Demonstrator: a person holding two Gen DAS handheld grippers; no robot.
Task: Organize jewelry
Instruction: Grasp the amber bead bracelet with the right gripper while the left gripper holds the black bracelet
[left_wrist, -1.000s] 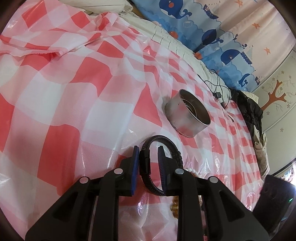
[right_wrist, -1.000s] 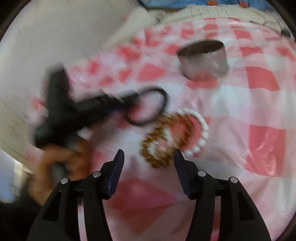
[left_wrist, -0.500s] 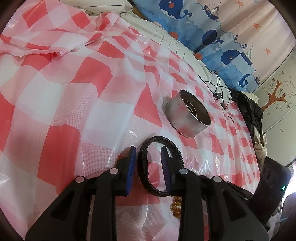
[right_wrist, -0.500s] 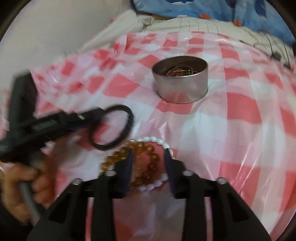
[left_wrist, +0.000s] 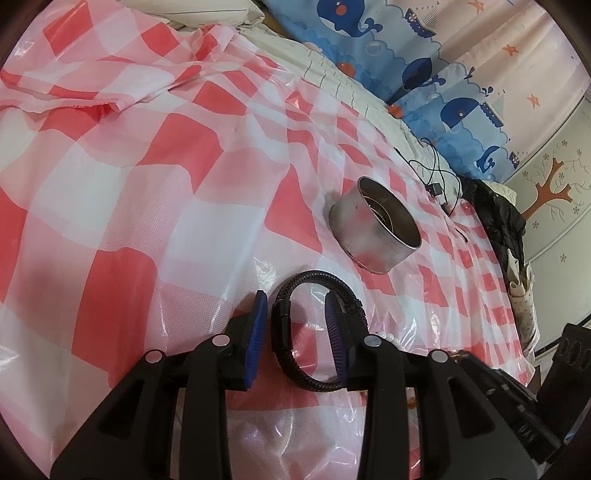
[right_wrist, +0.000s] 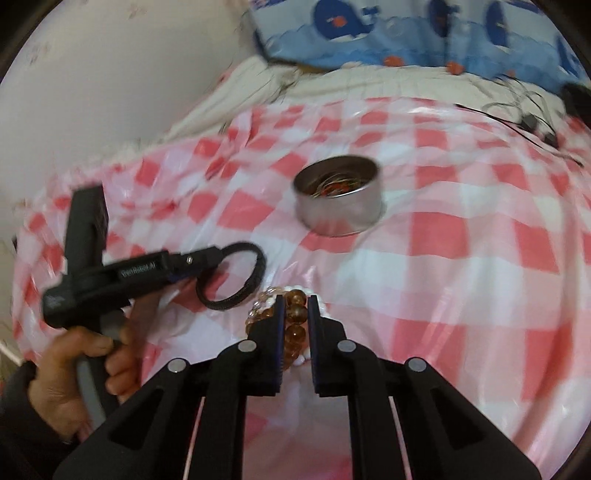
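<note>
Left wrist view: the left claw (left_wrist: 295, 332) hangs over a bed (left_wrist: 332, 66) spread with a pink checked sheet (left_wrist: 147, 166), and its jaws are opening. One side of a black cord bracelet (left_wrist: 282, 332) stands between the blue pads, which no longer seem to press it; the far side of the loop passes outside the right-hand pad. The bracelet looks to rest on the sheet just short of a round metal tin (left_wrist: 373, 229), probably set down there so the tin stays within easy reach. The tin stands upright, its open mouth up.

In the right wrist view the right claw (right_wrist: 295, 325) points down at a little heap of bead bracelets, and its jaws are closing. Amber beads (right_wrist: 295, 317) sit between the pads, which look tight against them, so I judge the strand is gripped. A white pearl bracelet (right_wrist: 291, 288) lies under and around the amber one, touching it; whether it is caught too I cannot tell. The same view shows a hand (right_wrist: 74, 373) holding the left claw's handle, with the black bracelet at its tip, just beside the beads.

The tin already holds some thin wire pieces with red bits, too blurred to name. So it is likely the collecting place, and the amber strand would go there next. The tangled pearls could come along with it.
</note>
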